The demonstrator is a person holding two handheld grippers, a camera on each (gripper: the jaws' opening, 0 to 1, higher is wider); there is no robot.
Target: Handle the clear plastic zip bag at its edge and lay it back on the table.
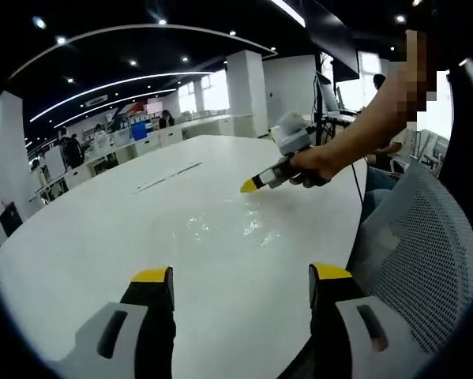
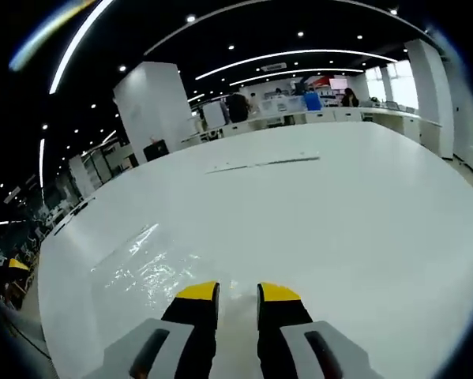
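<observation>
The left tool (image 1: pixel 242 278) hangs above the white counter (image 1: pixel 102 229) with its two yellow-tipped jaws spread wide and nothing between them. Just ahead of those jaws, and a little toward the right one, the clear plastic zip bag (image 1: pixel 224 229) lies flat on the counter, readable mostly as a patch of wrinkled glare. Beyond the bag, farther forward and to the right, the right tool (image 1: pixel 247 186) comes into the left gripper view, held in a person's hand (image 1: pixel 311 166) with the forearm reaching in from the upper right; its yellow tip points down at the far edge of the bag. A grey mesh chair back (image 1: pixel 422 260) stands off to the right of the left tool, beside the counter's edge.

In the right gripper view, the right tool (image 2: pixel 238 291) has its jaws drawn close with only a narrow gap between them, low over the counter (image 2: pixel 362 205). The bag (image 2: pixel 141 272) spreads out to the left of these jaws, its shiny creases running up to the left jaw; whether the jaws pinch its edge cannot be told. Far ahead of the tool, a thin pale strip (image 2: pixel 264 163) lies across the counter.
</observation>
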